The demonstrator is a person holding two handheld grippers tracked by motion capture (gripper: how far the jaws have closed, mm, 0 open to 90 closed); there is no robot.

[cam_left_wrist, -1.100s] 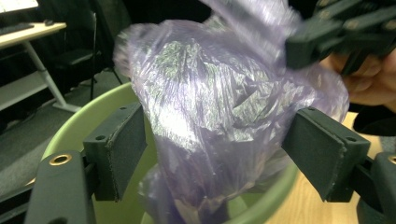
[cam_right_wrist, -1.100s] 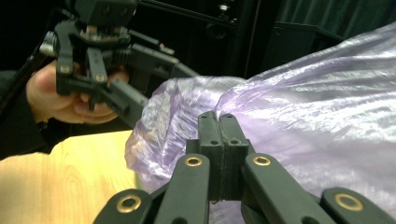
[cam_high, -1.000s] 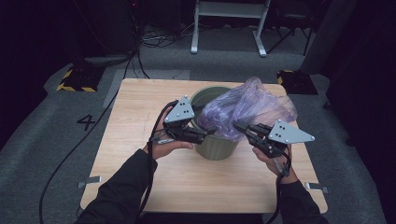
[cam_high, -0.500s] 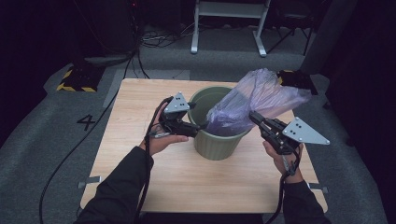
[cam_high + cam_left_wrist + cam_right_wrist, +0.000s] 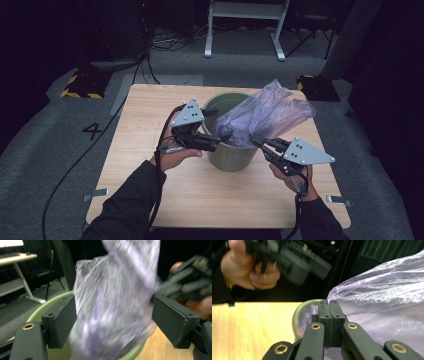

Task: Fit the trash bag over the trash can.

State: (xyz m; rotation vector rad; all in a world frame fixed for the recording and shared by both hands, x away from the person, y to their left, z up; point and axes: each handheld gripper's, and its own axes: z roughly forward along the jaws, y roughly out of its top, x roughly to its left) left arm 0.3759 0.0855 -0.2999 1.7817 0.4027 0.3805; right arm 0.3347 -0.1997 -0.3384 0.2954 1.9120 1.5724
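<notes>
A green bin [image 5: 231, 156] stands in the middle of the wooden table [image 5: 150, 130]. A translucent purple plastic bag [image 5: 265, 116] rises out of it and leans up to the right. My right gripper [image 5: 255, 140] is at the bin's right rim, shut on the bag's edge [image 5: 332, 298]. In the right gripper view its jaws [image 5: 329, 307] are pressed together on the film. My left gripper [image 5: 222, 137] reaches over the bin's left rim. Its jaws [image 5: 113, 315] stand wide open with the bag [image 5: 117, 290] between the pads, which do not press it.
The table has bare wood in front of the bin and at its left [image 5: 249, 325]. Beyond it are grey floor, cables, a white frame [image 5: 245, 30] and a yellow-black marked block [image 5: 82, 85]. A person's forearms come in from the bottom edge.
The bag, bunched low over the bin a second ago, now stretches up and to the right. My right gripper swung out to the right, then came back toward the bin.
</notes>
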